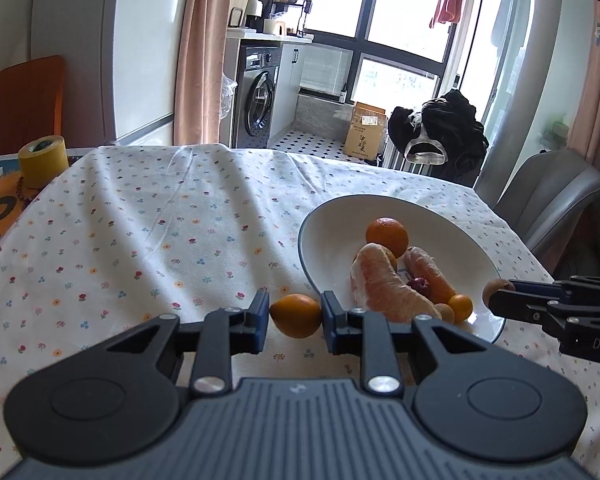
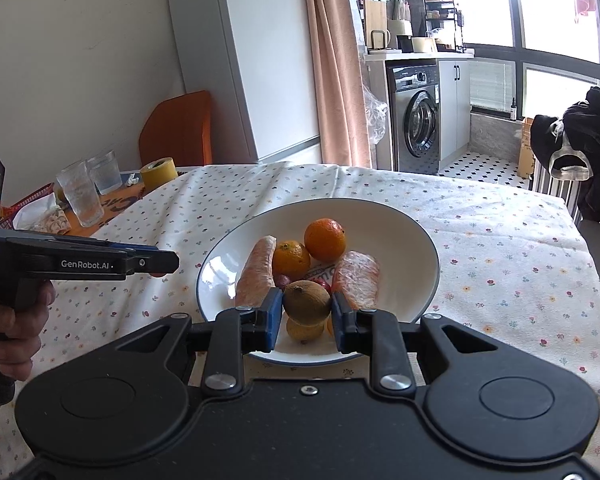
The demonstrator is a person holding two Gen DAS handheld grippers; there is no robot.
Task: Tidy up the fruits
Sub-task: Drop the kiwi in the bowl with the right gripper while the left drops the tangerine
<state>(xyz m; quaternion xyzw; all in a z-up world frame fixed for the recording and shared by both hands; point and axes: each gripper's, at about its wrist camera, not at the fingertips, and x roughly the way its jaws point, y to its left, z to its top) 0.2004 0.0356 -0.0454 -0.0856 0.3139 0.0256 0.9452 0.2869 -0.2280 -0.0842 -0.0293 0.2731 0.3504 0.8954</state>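
Kiwi (image 2: 307,303) gripped above the plate (image 2: 420,240); small orange citrus (image 1: 296,316) gripped beside it.

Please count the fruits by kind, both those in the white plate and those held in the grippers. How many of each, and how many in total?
Round oranges in the plate: 2
Peeled pomelo segments: 2
Small yellow-orange fruits: 2, one in the plate, one in the left gripper
Brown kiwi in the right gripper: 1
Small dark red fruits, partly hidden: at least 1
Total: at least 8
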